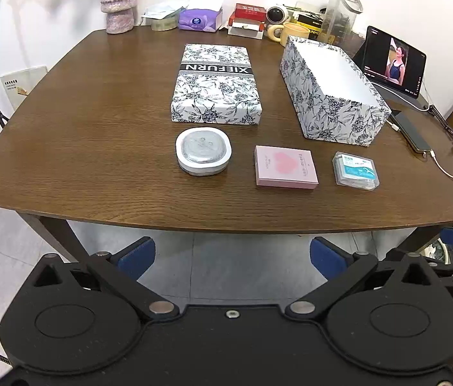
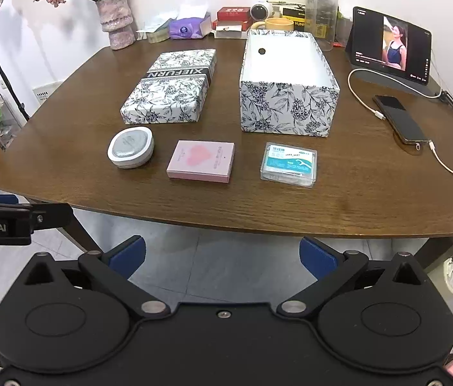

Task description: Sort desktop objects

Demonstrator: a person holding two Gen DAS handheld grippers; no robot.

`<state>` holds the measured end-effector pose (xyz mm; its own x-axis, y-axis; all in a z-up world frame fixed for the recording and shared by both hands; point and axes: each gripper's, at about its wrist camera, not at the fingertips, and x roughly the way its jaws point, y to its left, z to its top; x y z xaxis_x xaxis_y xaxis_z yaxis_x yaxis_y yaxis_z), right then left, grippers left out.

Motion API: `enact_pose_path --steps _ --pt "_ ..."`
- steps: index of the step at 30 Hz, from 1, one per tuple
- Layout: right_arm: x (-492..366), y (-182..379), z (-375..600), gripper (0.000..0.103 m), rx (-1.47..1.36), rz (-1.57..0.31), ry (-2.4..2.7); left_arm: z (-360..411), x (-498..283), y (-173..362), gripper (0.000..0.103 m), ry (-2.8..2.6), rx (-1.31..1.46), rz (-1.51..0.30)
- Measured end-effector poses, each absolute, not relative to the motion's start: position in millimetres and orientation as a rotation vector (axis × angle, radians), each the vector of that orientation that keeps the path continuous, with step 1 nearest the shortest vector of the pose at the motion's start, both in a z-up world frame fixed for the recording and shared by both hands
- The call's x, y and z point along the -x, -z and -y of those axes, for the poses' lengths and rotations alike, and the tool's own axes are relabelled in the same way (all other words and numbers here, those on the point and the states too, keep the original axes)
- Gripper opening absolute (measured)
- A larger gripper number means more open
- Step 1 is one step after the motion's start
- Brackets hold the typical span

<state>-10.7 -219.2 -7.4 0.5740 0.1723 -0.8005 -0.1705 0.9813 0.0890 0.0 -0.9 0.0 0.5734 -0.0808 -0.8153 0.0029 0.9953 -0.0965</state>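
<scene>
Pink rectangular card box lies flat near the brown wooden table front edge, long axis sideways, between round white case and clear floss box; left gripper and right gripper hang off-table, jaws apart.

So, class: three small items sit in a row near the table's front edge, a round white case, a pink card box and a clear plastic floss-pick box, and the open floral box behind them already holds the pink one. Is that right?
Not quite. The right wrist view shows the open floral storage box empty inside. The flat pink card box lies on the brown wooden table, between the round white case and the clear plastic floss-pick box.
</scene>
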Motion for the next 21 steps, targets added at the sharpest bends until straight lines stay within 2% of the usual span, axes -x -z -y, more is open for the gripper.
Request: enact_pose_path --steps 10,21 --pt "5 8 219 0.103 -0.001 -0.910 -0.209 67 2 1 0.102 0.060 0.099 -0.950" --pt "-1 16 219 0.103 0.001 -0.911 -0.202 71 0 6 0.102 0.040 0.086 -0.914"
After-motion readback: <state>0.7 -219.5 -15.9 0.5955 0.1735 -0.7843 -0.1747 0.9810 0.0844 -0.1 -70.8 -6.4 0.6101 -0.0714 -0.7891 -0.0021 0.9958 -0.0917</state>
